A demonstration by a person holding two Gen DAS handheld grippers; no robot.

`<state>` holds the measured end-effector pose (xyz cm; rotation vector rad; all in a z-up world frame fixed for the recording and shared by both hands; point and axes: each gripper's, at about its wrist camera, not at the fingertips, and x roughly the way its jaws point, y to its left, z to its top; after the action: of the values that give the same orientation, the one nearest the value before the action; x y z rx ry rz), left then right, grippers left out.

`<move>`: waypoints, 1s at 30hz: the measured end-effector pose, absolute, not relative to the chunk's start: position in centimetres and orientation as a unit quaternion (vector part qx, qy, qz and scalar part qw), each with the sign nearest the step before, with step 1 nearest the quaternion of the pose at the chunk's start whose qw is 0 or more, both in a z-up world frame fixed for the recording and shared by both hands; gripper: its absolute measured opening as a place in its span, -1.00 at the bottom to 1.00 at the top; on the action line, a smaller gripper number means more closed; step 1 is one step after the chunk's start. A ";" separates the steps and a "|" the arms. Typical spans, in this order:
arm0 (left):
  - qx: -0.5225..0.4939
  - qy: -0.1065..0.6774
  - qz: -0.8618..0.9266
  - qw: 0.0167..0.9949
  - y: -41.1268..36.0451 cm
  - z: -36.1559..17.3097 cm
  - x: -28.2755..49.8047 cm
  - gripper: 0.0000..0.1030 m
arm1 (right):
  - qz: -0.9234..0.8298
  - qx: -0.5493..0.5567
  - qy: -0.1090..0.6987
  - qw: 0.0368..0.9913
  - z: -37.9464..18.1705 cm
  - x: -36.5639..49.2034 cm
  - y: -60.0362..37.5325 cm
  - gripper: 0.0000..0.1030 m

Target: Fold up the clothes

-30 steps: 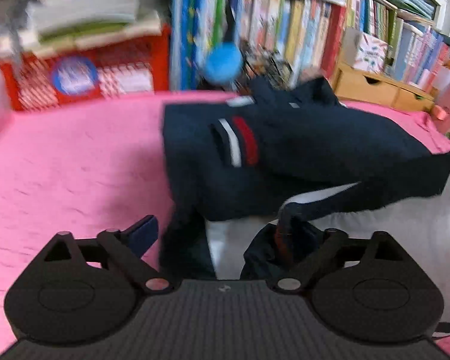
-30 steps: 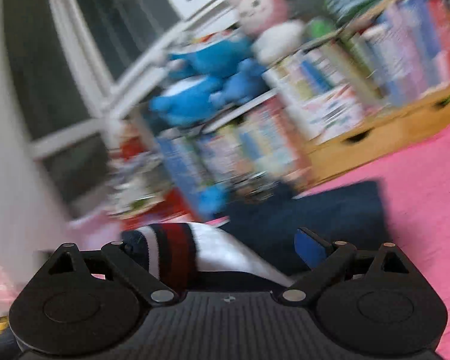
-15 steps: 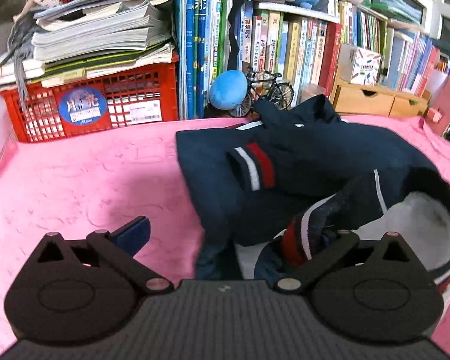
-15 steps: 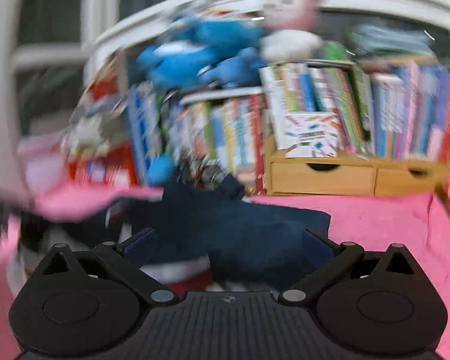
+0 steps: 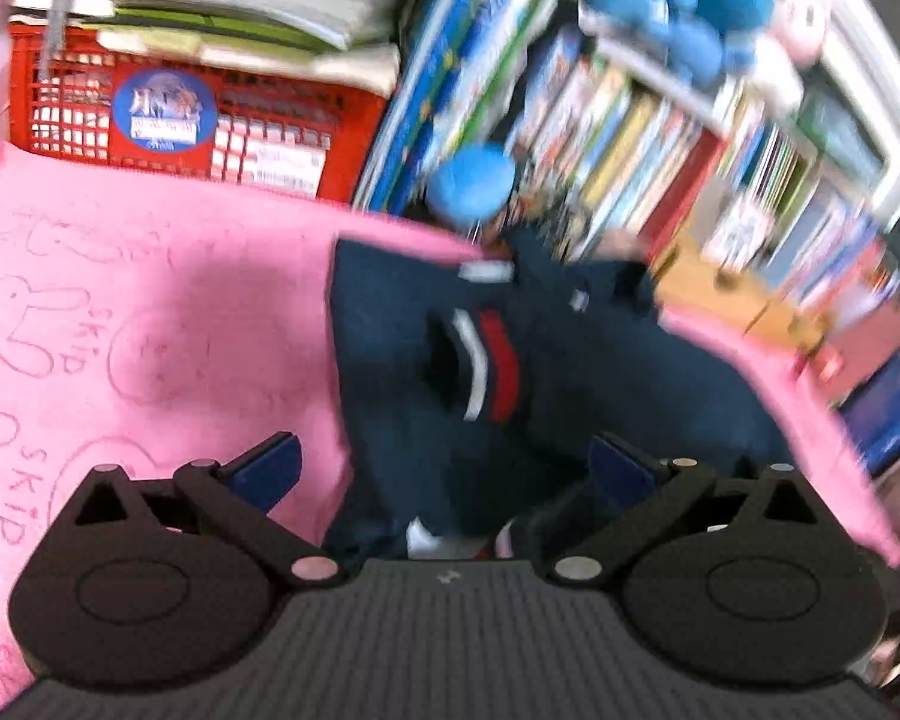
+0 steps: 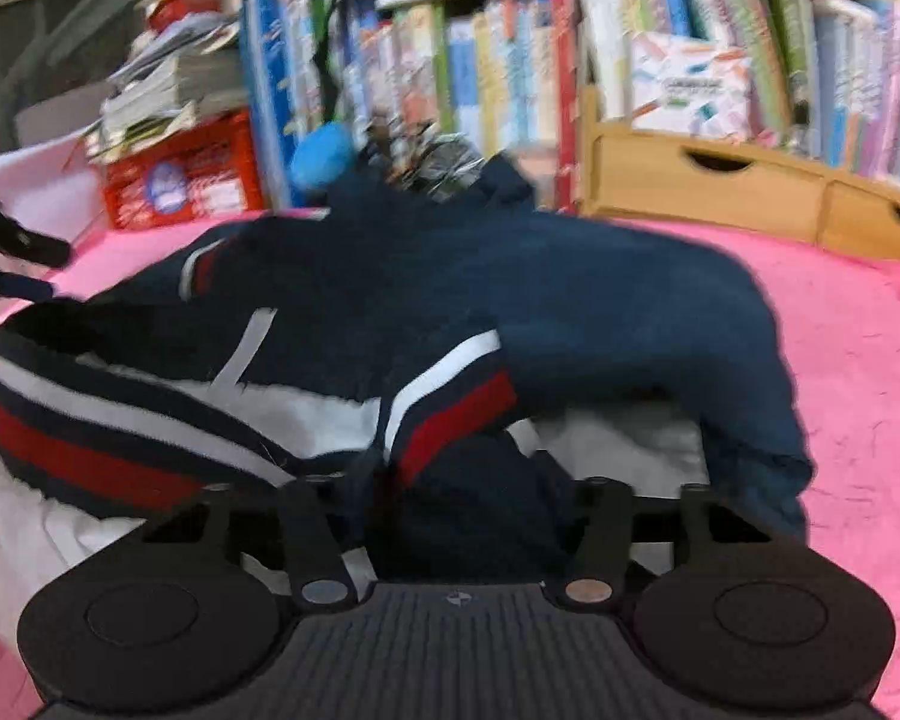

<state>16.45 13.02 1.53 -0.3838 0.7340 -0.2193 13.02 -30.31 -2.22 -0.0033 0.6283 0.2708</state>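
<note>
Navy jacket lies crumpled on pink blanket, white lining showing underneath, red-white stripe cuff on top. Left gripper hovers over jacket's near edge, blue-padded fingers spread wide, grasping nothing. Right gripper low against jacket, fingers drawn in and clenched on bunched navy fabric by striped hem. Red crate with paper stack at blanket's far left; bookshelf and wooden drawers behind. Left view blurred on right side.
</note>
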 end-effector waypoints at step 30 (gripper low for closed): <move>0.013 0.221 -0.127 0.967 0.8 -2.4 3.4 -0.50 | 0.086 -0.059 0.220 0.970 -0.1 7.0 -30.4 -0.73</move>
<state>3.41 0.79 -2.37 0.0267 0.4471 -0.2562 6.99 -30.35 -0.09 -0.1195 0.4451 0.1736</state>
